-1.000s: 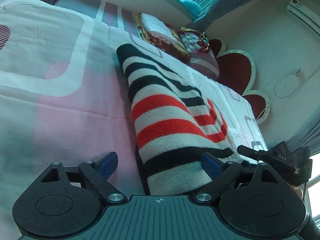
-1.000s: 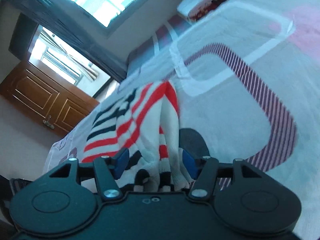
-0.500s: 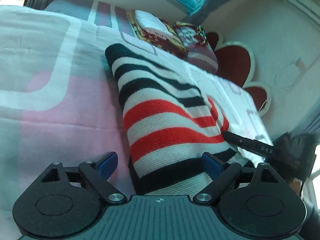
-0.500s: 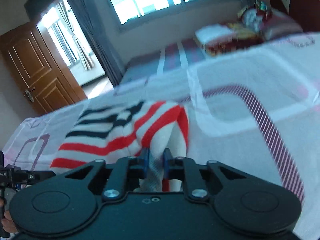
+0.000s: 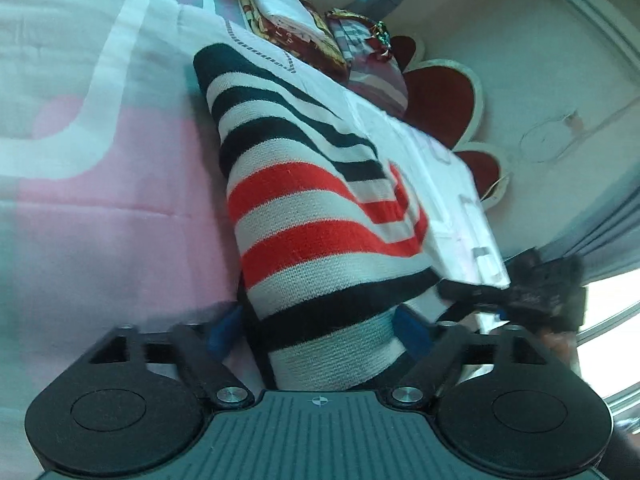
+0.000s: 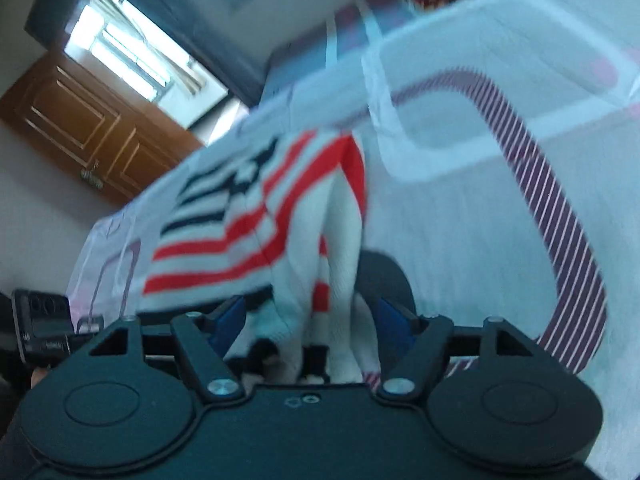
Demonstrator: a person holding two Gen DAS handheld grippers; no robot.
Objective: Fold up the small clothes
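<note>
A small knitted garment (image 5: 312, 216) with black, white and red stripes lies folded lengthwise on the bed. In the left wrist view its near end lies between the open fingers of my left gripper (image 5: 320, 326). In the right wrist view the garment (image 6: 256, 216) has a bunched end that stands up between the open blue pads of my right gripper (image 6: 310, 316). The right gripper also shows in the left wrist view (image 5: 536, 288), at the garment's right edge.
The bed sheet (image 5: 80, 184) is pink and white with striped bands. A stack of folded cloths (image 5: 304, 36) lies at the head of the bed by a red scalloped headboard (image 5: 444, 100). A wooden door (image 6: 92, 132) and windows show beyond the bed.
My right gripper was shut on the garment's bunched end half a second ago and has opened. My left gripper stays open and has moved closer over the garment's near end.
</note>
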